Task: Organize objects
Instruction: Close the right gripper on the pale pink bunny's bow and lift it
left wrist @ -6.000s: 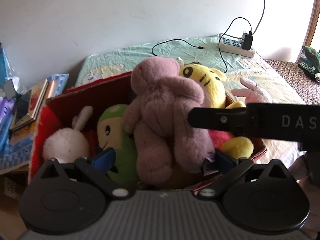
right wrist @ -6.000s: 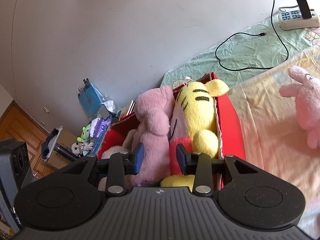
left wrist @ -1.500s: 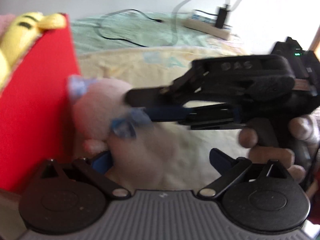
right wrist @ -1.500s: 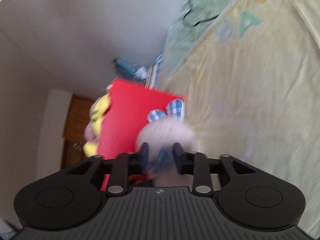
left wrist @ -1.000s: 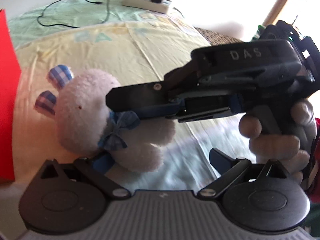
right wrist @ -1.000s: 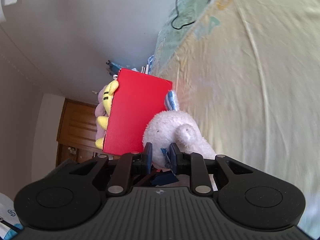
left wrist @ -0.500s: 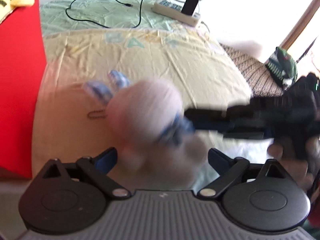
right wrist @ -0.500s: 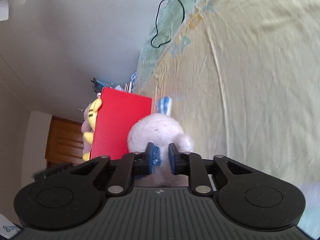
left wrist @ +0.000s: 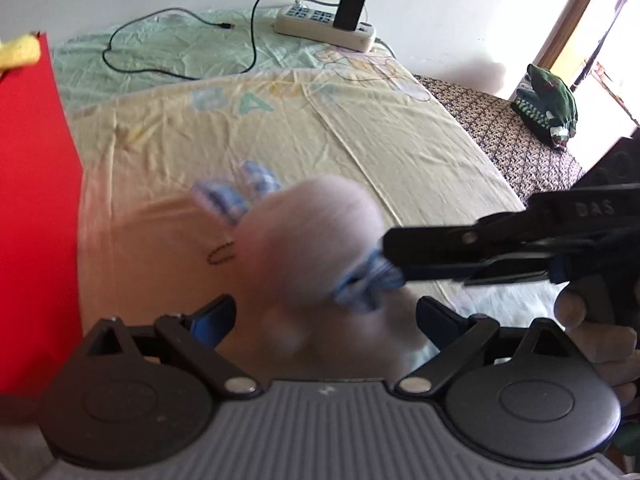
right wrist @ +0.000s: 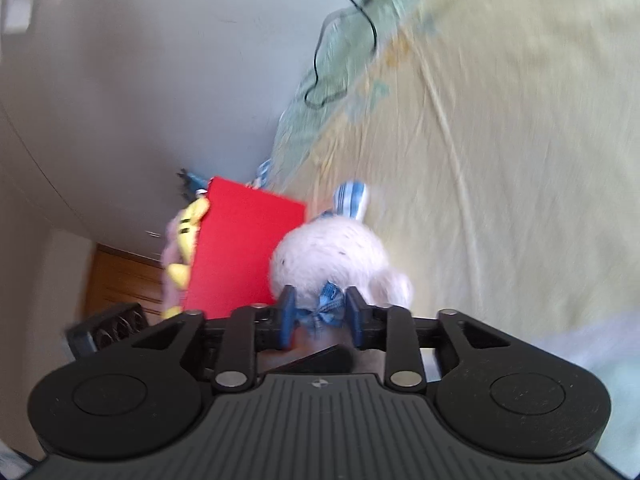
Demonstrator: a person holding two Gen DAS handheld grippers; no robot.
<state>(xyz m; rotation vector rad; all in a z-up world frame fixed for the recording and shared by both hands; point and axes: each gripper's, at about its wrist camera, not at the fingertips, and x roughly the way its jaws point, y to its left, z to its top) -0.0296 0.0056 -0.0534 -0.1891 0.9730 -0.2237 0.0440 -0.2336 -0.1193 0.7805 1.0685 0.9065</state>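
the right gripper [right wrist: 321, 318] has its jaws pinched on the blue checked bow [right wrist: 326, 312] at the neck of the white plush rabbit [right wrist: 328, 256], which hangs just above the yellow bed sheet [left wrist: 360, 128], blurred with motion. the left gripper [left wrist: 324, 314] has its jaws spread wide and holds nothing; the rabbit sits between and just ahead of them. the rabbit's long axis runs from the bow toward its checked ears [left wrist: 236, 196], which point at the red box [left wrist: 32, 200], so the box lies to the left of the toy, near but apart. the yellow tiger plush [right wrist: 186, 236] already fills that side of the box, so i judge room inside is tight, while the bed toward the power strip [left wrist: 324, 26] is open.
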